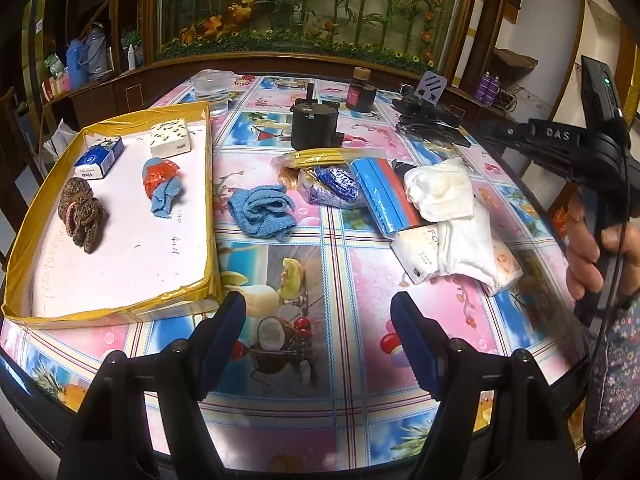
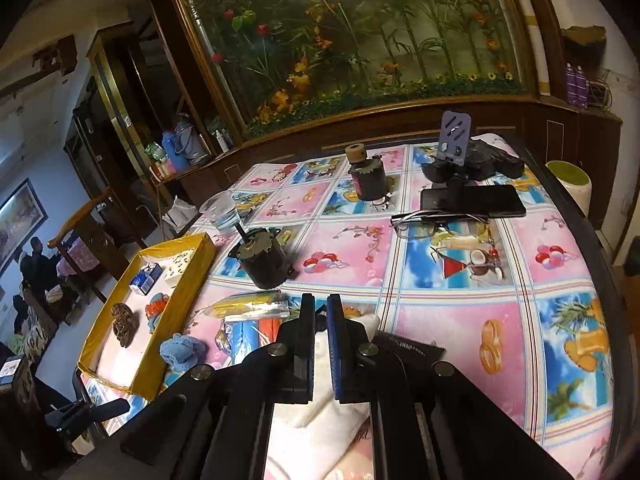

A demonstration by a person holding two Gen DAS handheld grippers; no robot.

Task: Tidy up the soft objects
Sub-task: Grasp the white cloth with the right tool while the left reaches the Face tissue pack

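Note:
A yellow-rimmed white tray point(image 1: 208, 184) at the left holds a brown knitted piece point(image 1: 82, 212), a blue cloth with an orange bag point(image 1: 162, 184) and two tissue packs point(image 1: 98, 158). On the table lie a blue knitted cloth point(image 1: 262, 210), a blue snack bag point(image 1: 334, 186), a blue-and-red pack point(image 1: 382, 194), white cloths point(image 1: 440, 190) and a white tissue pack point(image 1: 416, 252). My left gripper point(image 1: 318, 340) is open and empty above the table's near edge. My right gripper point(image 2: 320, 314) is shut with nothing seen between the fingers, above the white cloths point(image 2: 316, 408). The tray also shows in the right wrist view point(image 2: 176, 296).
A black motor point(image 1: 314, 124) stands behind the pile. A dark jar point(image 1: 360, 90), a plastic cup point(image 1: 214, 88), a phone point(image 2: 472, 200), glasses point(image 2: 436, 224) and a purple stand point(image 2: 454, 136) sit at the far side. A yellow packet point(image 2: 248, 304) lies near the motor.

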